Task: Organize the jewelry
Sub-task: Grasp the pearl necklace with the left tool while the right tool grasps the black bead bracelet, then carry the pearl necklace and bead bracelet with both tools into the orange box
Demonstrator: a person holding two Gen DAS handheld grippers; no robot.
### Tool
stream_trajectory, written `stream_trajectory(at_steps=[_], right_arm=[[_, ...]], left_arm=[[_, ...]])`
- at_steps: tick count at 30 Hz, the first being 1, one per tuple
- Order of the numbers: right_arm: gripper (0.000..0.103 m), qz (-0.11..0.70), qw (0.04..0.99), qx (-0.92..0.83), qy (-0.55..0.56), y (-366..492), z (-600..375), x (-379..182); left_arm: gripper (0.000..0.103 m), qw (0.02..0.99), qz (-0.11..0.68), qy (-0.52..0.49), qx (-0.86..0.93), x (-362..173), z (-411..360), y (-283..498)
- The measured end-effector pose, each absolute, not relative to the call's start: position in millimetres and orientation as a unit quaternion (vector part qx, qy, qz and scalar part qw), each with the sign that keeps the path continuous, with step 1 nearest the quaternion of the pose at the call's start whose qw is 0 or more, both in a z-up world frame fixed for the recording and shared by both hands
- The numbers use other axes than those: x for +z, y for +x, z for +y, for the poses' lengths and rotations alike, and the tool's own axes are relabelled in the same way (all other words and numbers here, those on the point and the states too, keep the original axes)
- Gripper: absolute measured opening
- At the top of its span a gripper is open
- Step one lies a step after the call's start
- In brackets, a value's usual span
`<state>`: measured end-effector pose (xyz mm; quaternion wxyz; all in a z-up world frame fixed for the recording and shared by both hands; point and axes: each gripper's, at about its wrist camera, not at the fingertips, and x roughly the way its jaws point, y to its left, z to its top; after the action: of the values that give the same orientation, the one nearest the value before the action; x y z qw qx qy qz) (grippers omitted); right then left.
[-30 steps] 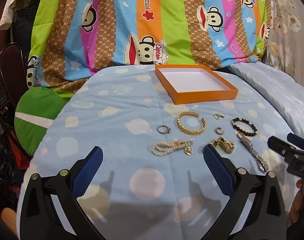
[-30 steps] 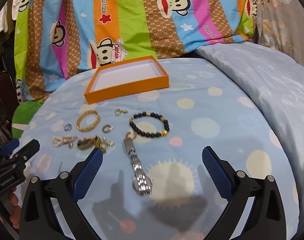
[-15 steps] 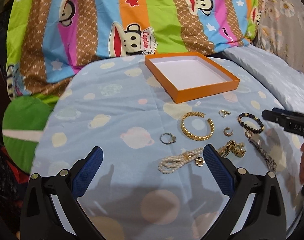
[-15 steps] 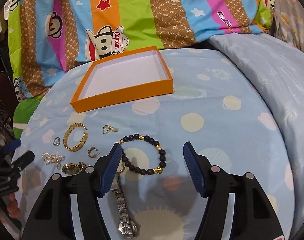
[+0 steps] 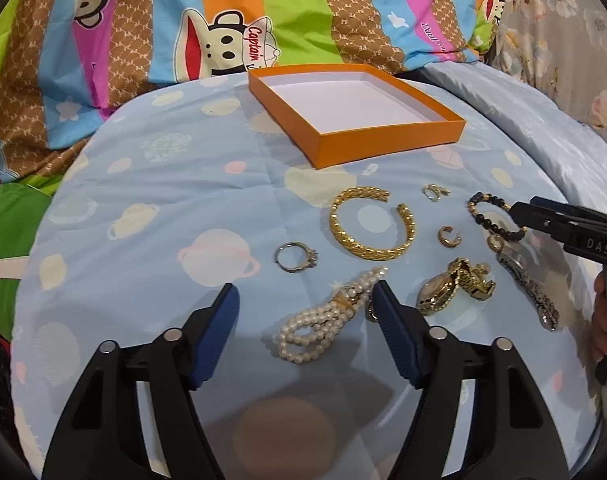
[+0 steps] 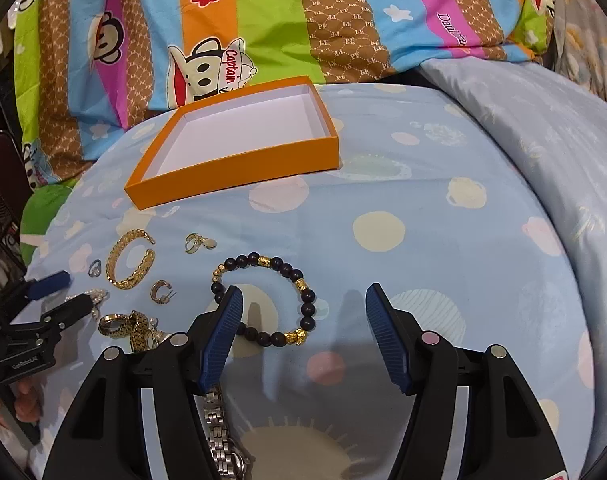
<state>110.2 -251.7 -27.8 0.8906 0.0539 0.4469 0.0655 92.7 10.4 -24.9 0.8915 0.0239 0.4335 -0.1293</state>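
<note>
While your left gripper (image 5: pixel 303 316) is straddling the pearl bracelet (image 5: pixel 327 320) on the bed, jaws part-open and empty, your right gripper (image 6: pixel 303 320), likewise, is hovering over the beaded bracelet (image 6: pixel 263 300). Next: close, lift, carry to the empty orange box (image 6: pixel 239 168).

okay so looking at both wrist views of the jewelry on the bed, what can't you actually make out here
- Silver watch: right wrist view, its dial lies under the right hand-held gripper and runs off the bottom edge.
- Gold watch: right wrist view, partly hidden behind the left hand-held gripper.
- Pearl bracelet: left wrist view, its clasp end is covered by the blue finger.
- Small ring: too small to read its stone.
</note>
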Motion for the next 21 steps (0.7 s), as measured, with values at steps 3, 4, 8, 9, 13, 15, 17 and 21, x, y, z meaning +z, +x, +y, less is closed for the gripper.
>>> stream_trajectory(at_steps=[3,4,8,9,13,15,17,21], right_arm=[[0.062,0.446,0.89,0.066,0.065,111.6,-254.4,-31.7],[0.062,0.448,0.889,0.067,0.067,112.4,-254.9,-33.2],[0.06,0.445,0.891,0.068,0.062,113.3,-252.7,-35.4],[0.057,0.445,0.891,0.068,0.054,113.8,-249.6,-36.6],[0.046,0.446,0.892,0.063,0.023,114.3,-238.6,-38.5],[0.037,0.447,0.893,0.059,0.017,114.4,-237.1,-38.5],[0.032,0.447,0.893,0.056,0.023,114.9,-240.3,-39.1],[0.011,0.446,0.893,0.052,0.04,114.1,-247.1,-39.9]], left_arm=[[0.051,0.892,0.43,0.018,-0.14,-25.4,8.0,91.7],[0.045,0.891,0.43,0.014,-0.148,-25.5,7.5,90.9],[0.032,0.888,0.429,0.008,-0.164,-26.1,6.0,89.0],[0.03,0.888,0.429,0.006,-0.166,-26.0,5.8,88.7],[0.015,0.888,0.431,-0.002,-0.164,-26.2,7.4,87.6],[0.014,0.888,0.43,-0.005,-0.164,-26.1,8.5,87.6],[0.014,0.888,0.43,-0.006,-0.164,-25.8,8.7,87.4],[0.014,0.89,0.425,-0.004,-0.163,-24.0,9.4,85.7]])
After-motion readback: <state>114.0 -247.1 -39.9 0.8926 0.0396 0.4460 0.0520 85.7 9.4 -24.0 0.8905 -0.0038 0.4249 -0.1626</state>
